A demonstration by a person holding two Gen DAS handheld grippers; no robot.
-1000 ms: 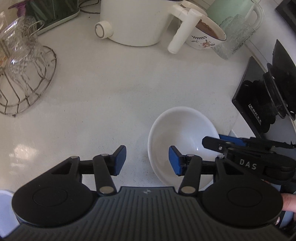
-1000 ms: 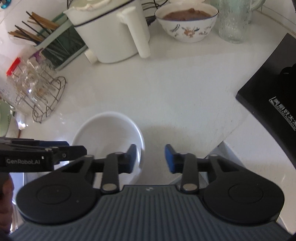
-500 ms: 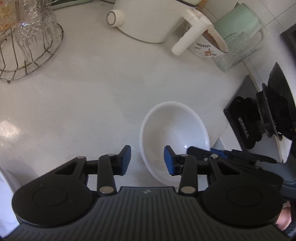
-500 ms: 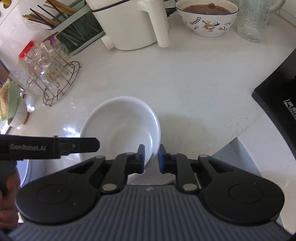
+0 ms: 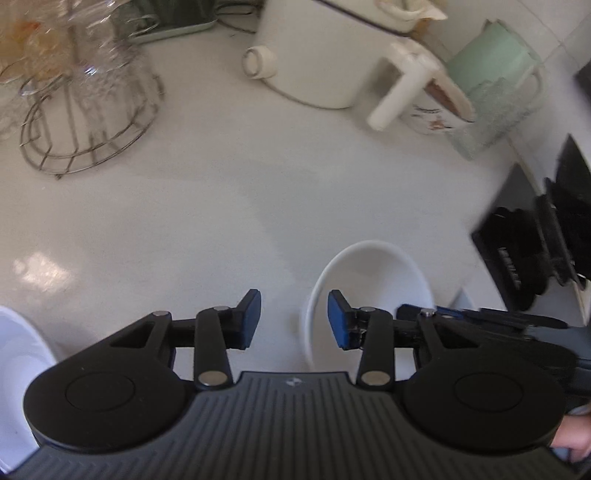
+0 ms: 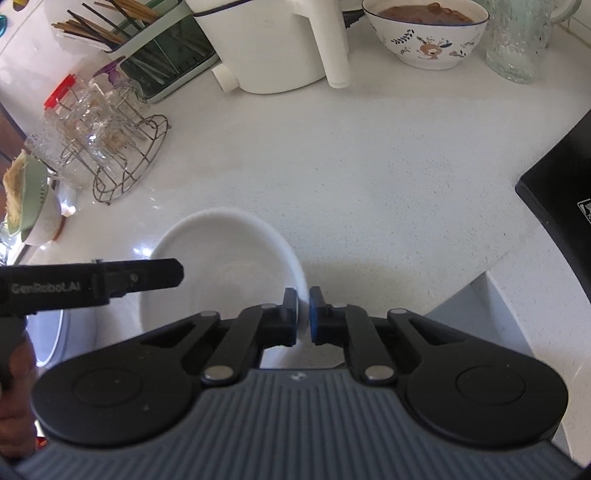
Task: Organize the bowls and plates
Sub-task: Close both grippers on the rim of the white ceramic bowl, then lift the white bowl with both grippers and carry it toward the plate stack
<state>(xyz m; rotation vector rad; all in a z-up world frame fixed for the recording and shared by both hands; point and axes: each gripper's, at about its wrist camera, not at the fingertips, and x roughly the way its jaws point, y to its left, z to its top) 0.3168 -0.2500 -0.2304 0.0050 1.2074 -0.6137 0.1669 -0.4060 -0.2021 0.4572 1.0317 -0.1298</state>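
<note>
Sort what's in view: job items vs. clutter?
Job:
- plain white ceramic bowl, rim pinched by the right gripper
- left gripper, open, holding nothing

Clutter:
- white electric kettle
- floral bowl of brown food
- wire rack of glasses
- green chopstick holder
- textured glass jug

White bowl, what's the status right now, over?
Right gripper shut on white bowl rim. Left gripper open beside it. Countertop ahead bare.

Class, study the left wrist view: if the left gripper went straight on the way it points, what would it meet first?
Probably bare countertop: the left gripper is open, the white bowl just right of that line. Depth is unclear.
</note>
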